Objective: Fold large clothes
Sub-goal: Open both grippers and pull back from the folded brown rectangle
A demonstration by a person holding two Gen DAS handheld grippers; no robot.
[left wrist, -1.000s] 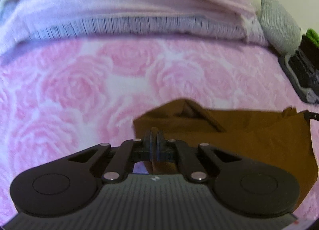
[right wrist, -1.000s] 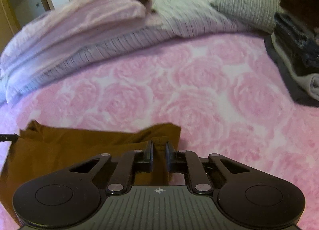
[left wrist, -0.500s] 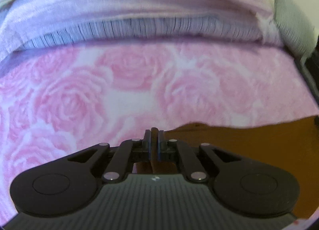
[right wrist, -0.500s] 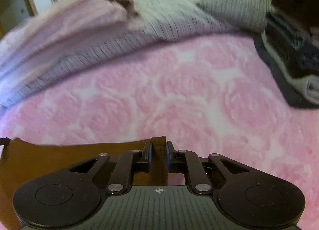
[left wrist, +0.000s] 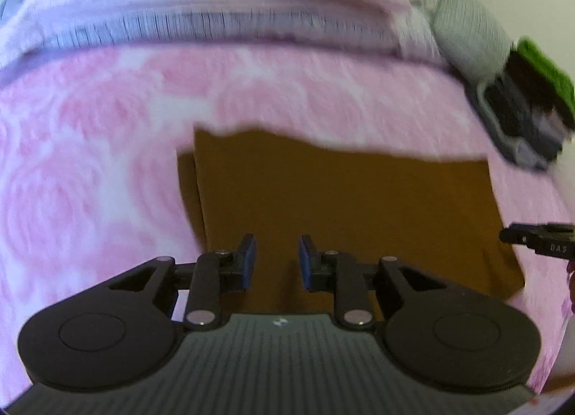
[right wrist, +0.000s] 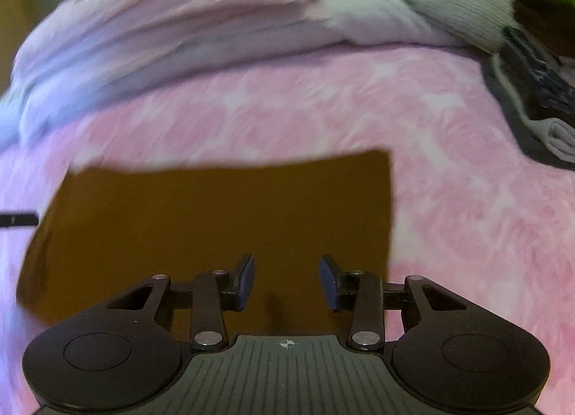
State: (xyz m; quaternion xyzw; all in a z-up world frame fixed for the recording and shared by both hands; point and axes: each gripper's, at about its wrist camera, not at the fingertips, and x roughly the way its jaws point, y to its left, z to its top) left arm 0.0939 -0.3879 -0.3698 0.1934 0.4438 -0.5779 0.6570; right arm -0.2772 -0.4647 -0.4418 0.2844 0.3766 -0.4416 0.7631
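Note:
A brown garment (left wrist: 341,195) lies folded flat as a rectangle on the pink rose-patterned blanket (left wrist: 107,149). My left gripper (left wrist: 276,256) hovers open above the near left part of it, holding nothing. In the right wrist view the same brown garment (right wrist: 222,220) spreads out in front of my right gripper (right wrist: 287,280), which is open over its near right corner with nothing between the pads. The tip of the right gripper (left wrist: 539,237) shows at the left wrist view's right edge.
A rolled lilac and striped duvet (right wrist: 161,30) runs along the far side of the bed. A grey ribbed pillow (right wrist: 463,5) lies at the far right. A stack of folded clothes (right wrist: 539,91), dark and grey with green on top, stands at the right edge.
Both grippers have let go of the brown garment's edge and opened. The garment now lies flat, folded over, and both grippers have pulled back toward me.

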